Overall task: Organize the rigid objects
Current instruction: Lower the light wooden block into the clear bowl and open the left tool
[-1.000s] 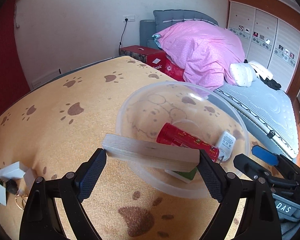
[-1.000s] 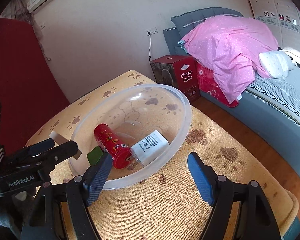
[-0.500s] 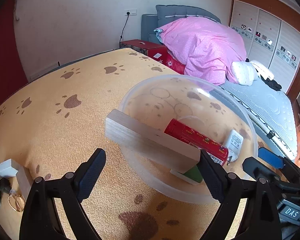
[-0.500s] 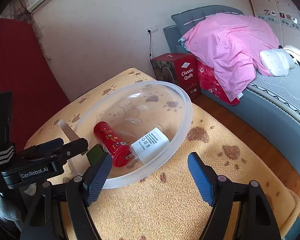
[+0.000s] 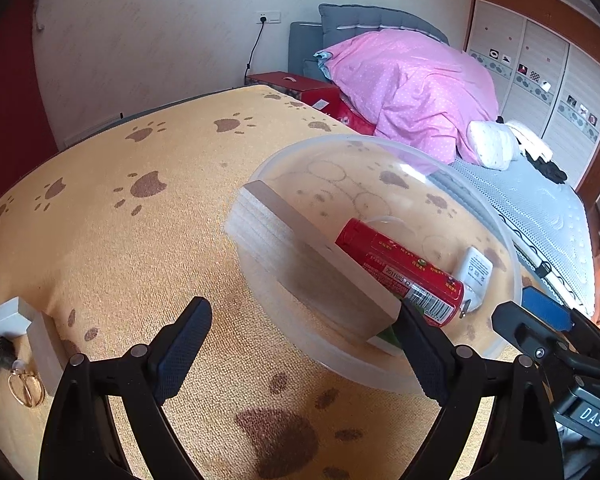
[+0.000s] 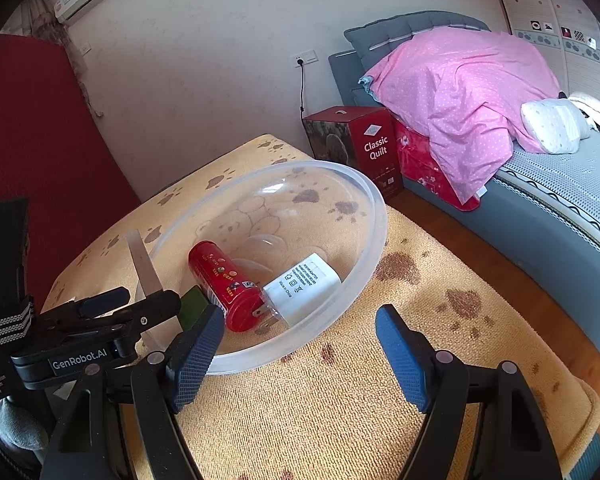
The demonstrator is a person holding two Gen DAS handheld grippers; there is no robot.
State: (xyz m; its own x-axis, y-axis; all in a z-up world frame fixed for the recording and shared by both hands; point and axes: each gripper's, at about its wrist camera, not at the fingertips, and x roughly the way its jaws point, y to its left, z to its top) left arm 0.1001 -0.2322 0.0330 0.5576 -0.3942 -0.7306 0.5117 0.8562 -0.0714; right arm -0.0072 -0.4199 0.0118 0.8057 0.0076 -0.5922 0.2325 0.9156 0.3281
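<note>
- Left wrist view: the left gripper stands with jaws wide apart, gripping nothing — a wooden block leans inside the clear plastic bowl on a paw-print rug, one end near the right pad; whether it touches is unclear. A red can and white charger lie beyond it
- Right wrist view: the right gripper — jaws apart, empty — hovers just beside the bowl's near rim, with the can and charger touching inside, a green object beside the can
</note>
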